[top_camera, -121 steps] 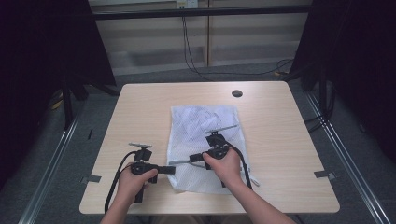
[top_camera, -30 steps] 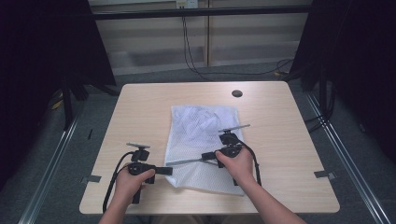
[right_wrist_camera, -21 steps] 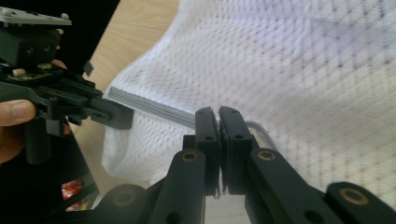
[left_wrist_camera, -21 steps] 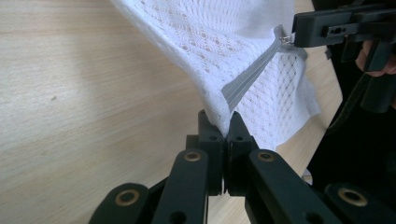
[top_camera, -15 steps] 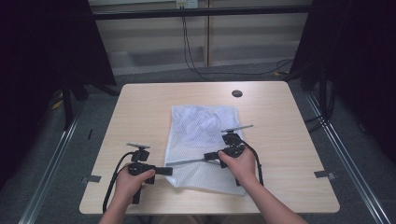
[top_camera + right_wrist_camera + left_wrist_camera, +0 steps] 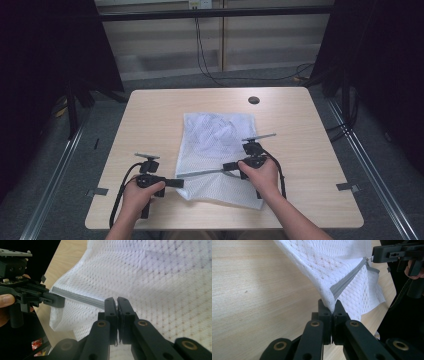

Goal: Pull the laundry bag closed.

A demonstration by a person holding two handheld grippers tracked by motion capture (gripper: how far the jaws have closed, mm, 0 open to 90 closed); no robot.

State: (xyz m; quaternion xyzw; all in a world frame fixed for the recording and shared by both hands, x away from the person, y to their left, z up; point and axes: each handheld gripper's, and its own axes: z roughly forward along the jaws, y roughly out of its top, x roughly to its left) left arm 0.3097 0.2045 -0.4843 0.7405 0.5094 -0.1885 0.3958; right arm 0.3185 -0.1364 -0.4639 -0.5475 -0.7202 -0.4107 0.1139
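Shifted a little farther right along the grey zipper tape (image 6: pixel 205 173) since four seconds ago: right gripper (image 6: pixel 231 166), jaws pinched tight on the zipper pull (small metal tab, seen in the left gripper view). Left gripper (image 6: pixel 176 183) clamped on the near-left corner of the white mesh laundry bag (image 6: pixel 220 145), lying mid-table on the pale wooden table (image 6: pixel 150 120), zipper edge lifted taut between both.
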